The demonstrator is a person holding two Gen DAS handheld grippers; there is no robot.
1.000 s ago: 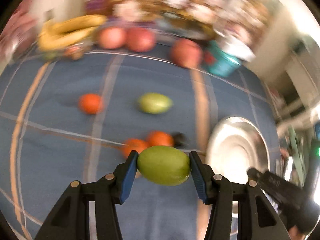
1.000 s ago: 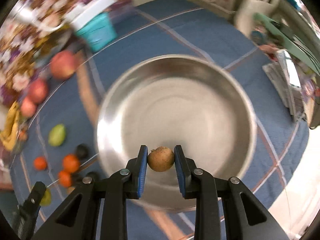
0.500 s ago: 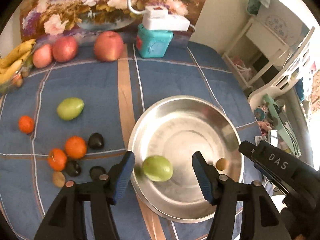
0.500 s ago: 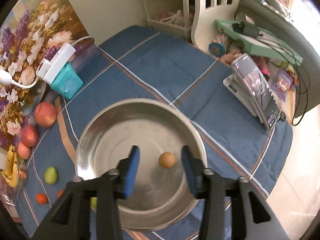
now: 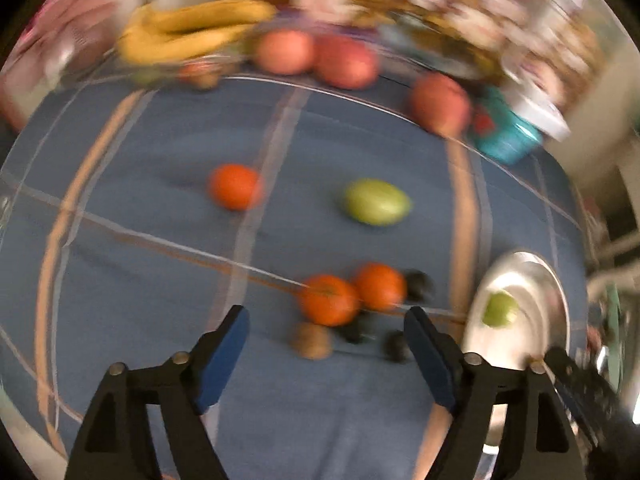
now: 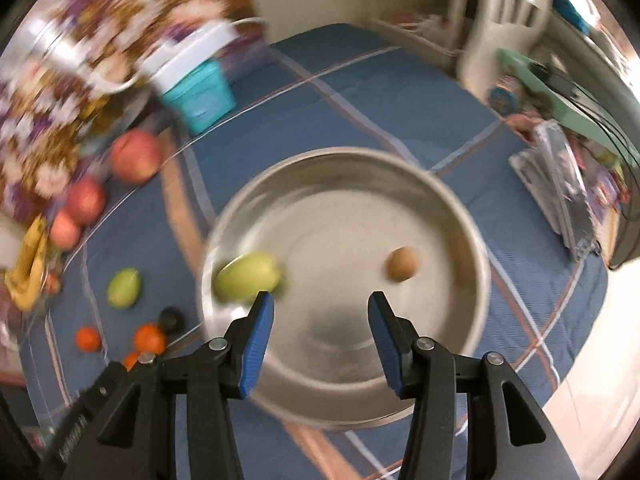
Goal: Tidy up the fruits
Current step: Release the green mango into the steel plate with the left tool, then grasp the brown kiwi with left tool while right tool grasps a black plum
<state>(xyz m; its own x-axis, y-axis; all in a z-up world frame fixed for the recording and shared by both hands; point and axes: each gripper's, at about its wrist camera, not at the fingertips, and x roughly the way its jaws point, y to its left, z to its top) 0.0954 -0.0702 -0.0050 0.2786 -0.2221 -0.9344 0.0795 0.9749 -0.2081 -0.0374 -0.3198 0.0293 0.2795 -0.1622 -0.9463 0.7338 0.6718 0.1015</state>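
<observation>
Your left gripper [image 5: 326, 330] is released: its jaws have just been opening wider, with nothing between the blue pads. It points down at the blue cloth [image 5: 160, 300], over a loose cluster of fruit. Two oranges [image 5: 328, 300] lie touching, with small dark fruits [image 5: 394, 346] and a brown fruit [image 5: 311, 340] just beside them. A third orange [image 5: 236, 187] and a green fruit [image 5: 378, 202] lie farther up the cloth, well apart. Bananas [image 5: 192, 34] and three apples [image 5: 344, 62] sit along the far edge. This view is blurred.

Your right gripper [image 6: 320, 316] is also released and empty; its jaws parted within the last second. It hangs over the steel bowl [image 6: 460, 216]. Inside the bowl you have a green mango [image 6: 248, 276] at the left wall, near the left pad, and a small brown nut-like fruit [image 6: 402, 264] toward the right side. The two are well apart, and neither touches the pads.

A teal box [image 6: 204, 94] stands beyond the bowl, near the closest apple.
</observation>
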